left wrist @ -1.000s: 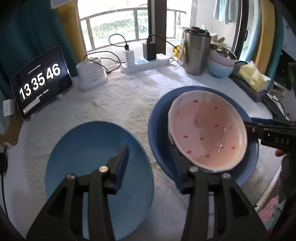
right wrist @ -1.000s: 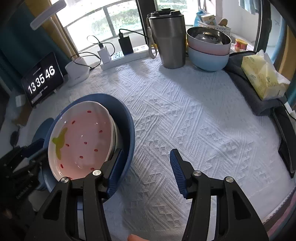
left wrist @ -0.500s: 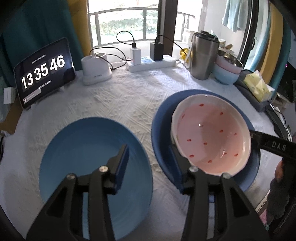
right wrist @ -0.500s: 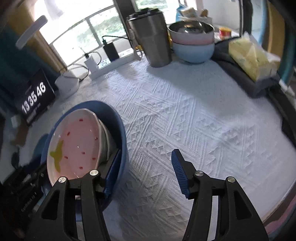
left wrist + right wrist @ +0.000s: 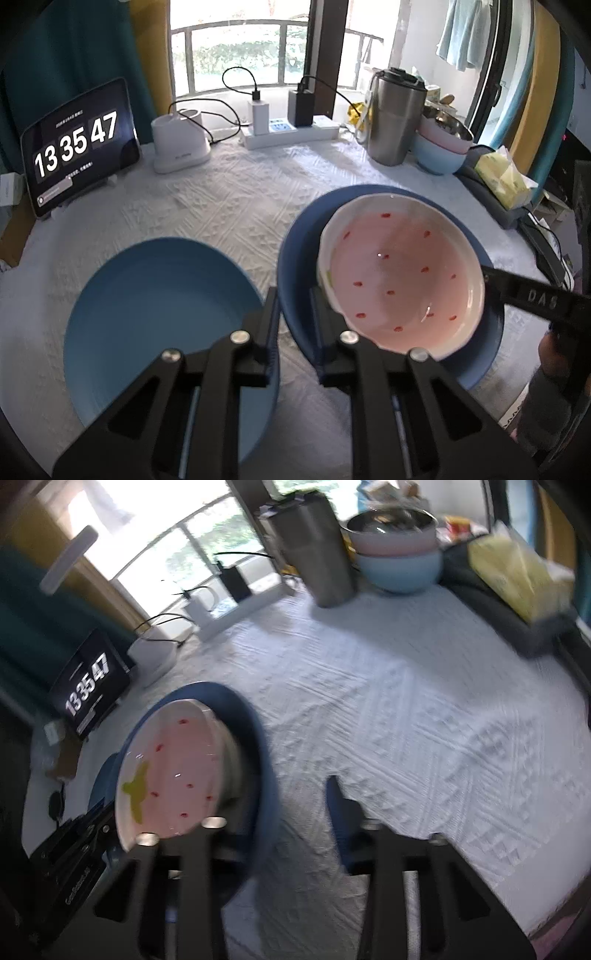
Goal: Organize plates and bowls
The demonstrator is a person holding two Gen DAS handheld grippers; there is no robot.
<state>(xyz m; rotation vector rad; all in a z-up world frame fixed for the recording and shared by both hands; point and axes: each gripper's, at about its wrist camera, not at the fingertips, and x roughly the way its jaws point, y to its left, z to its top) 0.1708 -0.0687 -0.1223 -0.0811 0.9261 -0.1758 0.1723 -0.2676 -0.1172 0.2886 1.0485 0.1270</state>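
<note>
The left gripper [image 5: 293, 314] has just closed and pinches the near rim of the dark blue plate [image 5: 295, 258]; the right gripper [image 5: 291, 805] has been closing around its opposite rim; the pink bowl [image 5: 402, 273] sits inside this plate; a light blue plate [image 5: 147, 295] lies just beside, on the white tablecloth [image 5: 240, 199].

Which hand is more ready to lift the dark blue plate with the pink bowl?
Left. The left gripper has just closed on the dark blue plate at its near rim. The right gripper has been closing around the opposite rim, but white tablecloth shows between rim and outer finger.
</note>
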